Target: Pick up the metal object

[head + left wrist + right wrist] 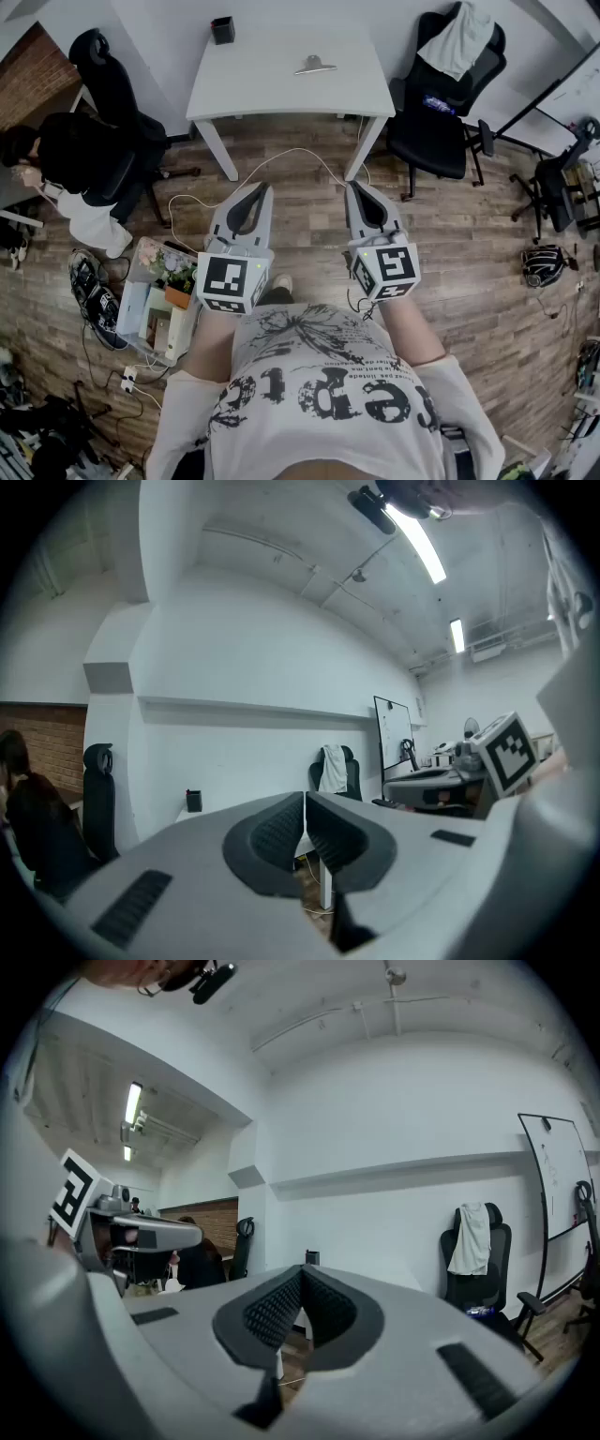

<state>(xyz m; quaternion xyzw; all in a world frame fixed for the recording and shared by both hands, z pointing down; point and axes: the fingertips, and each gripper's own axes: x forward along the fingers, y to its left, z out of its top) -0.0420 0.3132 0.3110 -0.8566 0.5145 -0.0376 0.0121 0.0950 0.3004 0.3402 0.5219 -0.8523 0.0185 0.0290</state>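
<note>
The metal object (pixel 314 65), a silvery clip-like piece, lies on the white table (pixel 281 89) near its far middle, well ahead of both grippers. My left gripper (pixel 263 191) and right gripper (pixel 354 190) are held side by side above the wooden floor, short of the table's front edge and pointing toward it. Both are shut with nothing between the jaws, as the left gripper view (pixel 305 801) and right gripper view (pixel 302 1275) also show. The metal object is hidden in both gripper views.
A black cup (pixel 222 30) stands at the table's far left corner. Black office chairs stand left (pixel 112 94) and right (pixel 441 103) of the table. A person (pixel 70 164) sits at far left. Cables (pixel 281 157) and a box of clutter (pixel 161 291) lie on the floor.
</note>
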